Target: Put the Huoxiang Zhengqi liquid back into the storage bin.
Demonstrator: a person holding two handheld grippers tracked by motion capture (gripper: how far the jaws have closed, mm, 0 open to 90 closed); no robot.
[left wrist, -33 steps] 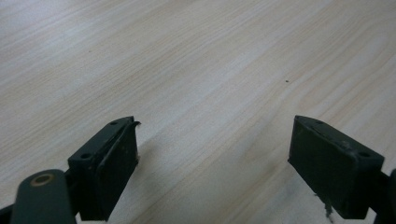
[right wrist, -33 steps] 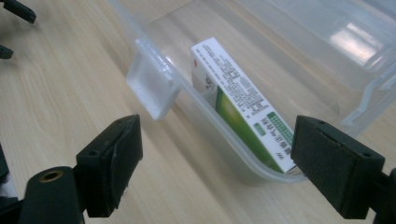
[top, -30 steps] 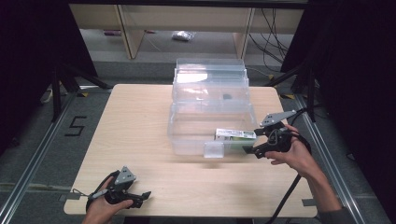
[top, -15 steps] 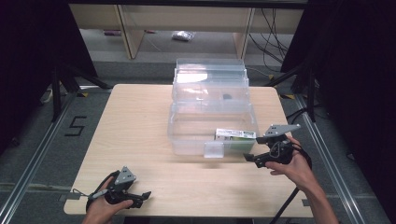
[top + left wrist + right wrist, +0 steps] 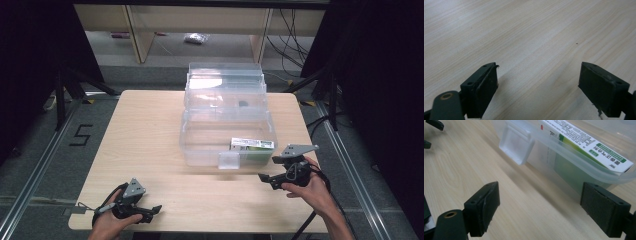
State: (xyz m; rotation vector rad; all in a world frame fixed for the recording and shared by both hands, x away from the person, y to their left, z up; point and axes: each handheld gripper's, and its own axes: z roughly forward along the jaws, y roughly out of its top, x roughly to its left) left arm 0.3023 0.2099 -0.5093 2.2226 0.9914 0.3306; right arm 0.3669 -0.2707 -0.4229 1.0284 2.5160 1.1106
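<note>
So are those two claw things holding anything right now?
No. Both the left gripper and the right gripper are open with nothing between their jaws; the box lies in the bin.

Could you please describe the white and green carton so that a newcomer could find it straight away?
On the wooden table stands an open clear plastic box. The white and green carton lies in its front right corner, close to the right claw. It is the printed item there, beside the box's clear front latch.

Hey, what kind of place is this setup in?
Probably a lab or recording workspace: a bare wooden table fenced by black metal framing, loose cables on the floor behind, and a "5" marking taped to the floor.
</note>
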